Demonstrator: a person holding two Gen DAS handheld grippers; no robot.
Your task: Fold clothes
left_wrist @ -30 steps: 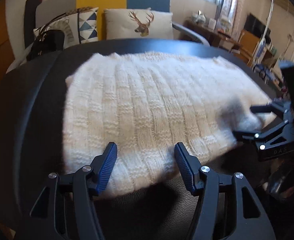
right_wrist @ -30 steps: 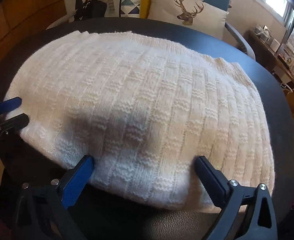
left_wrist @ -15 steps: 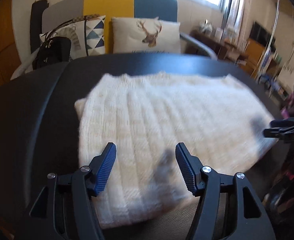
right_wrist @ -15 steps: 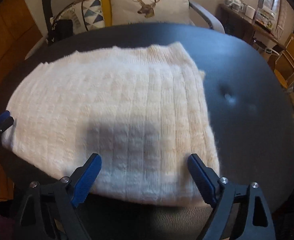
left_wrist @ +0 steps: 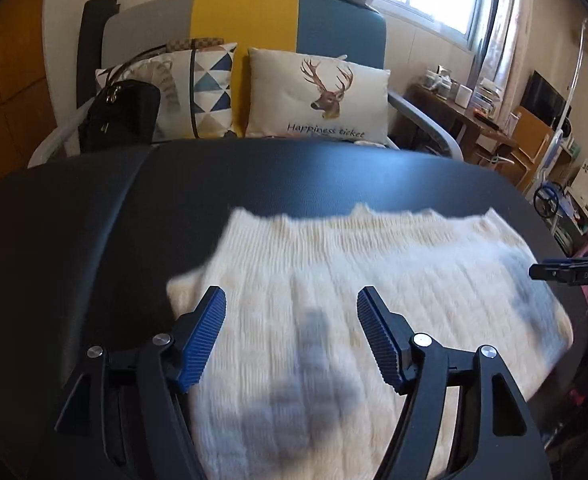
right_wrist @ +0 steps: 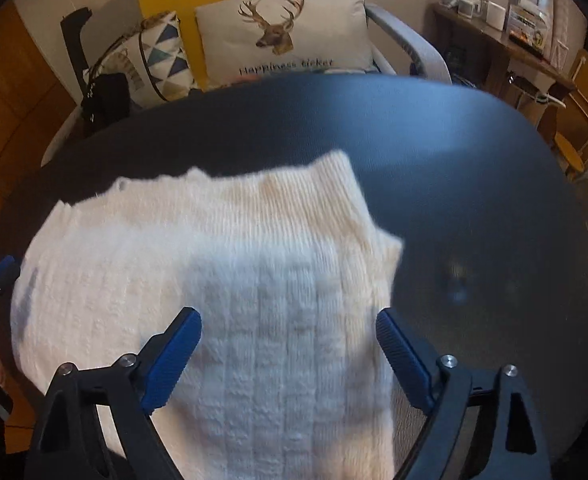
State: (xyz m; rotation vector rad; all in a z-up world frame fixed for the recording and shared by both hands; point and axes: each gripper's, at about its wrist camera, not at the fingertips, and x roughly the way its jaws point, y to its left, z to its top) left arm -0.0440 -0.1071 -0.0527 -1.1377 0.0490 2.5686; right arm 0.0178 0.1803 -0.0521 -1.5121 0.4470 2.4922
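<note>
Knitwear fills the near half of both views: a cream ribbed sweater (left_wrist: 374, 300) lies folded flat on the black padded table (left_wrist: 93, 220), nearer the table's front edge than the back.

From the left wrist view, the left gripper (left_wrist: 289, 332) hangs above the sweater's near left corner. Its jaws stand apart, have just been opening wider, and nothing is between them but air; the blue pads do not press the knit. The sweater spreads away ahead and to the right of it.

From the right wrist view, the right gripper (right_wrist: 289, 344) hovers over the sweater's (right_wrist: 213, 280) near right part, jaws wide apart and gripping nothing, after having narrowed a little. The cloth's right edge runs just inside the right finger (right_wrist: 402, 356), with bare table (right_wrist: 494, 200) beyond it.

The sweater's long axis runs left to right across the table, from one gripper's side to the other. Its knit ribs run front to back, toward the deer cushion (left_wrist: 318, 96) on the chair behind. The far edge is wavy and uneven. Which end is neck or hem cannot be told.

At the right edge of the left wrist view the other gripper's (left_wrist: 570, 274) dark tip shows edge-on.
</note>
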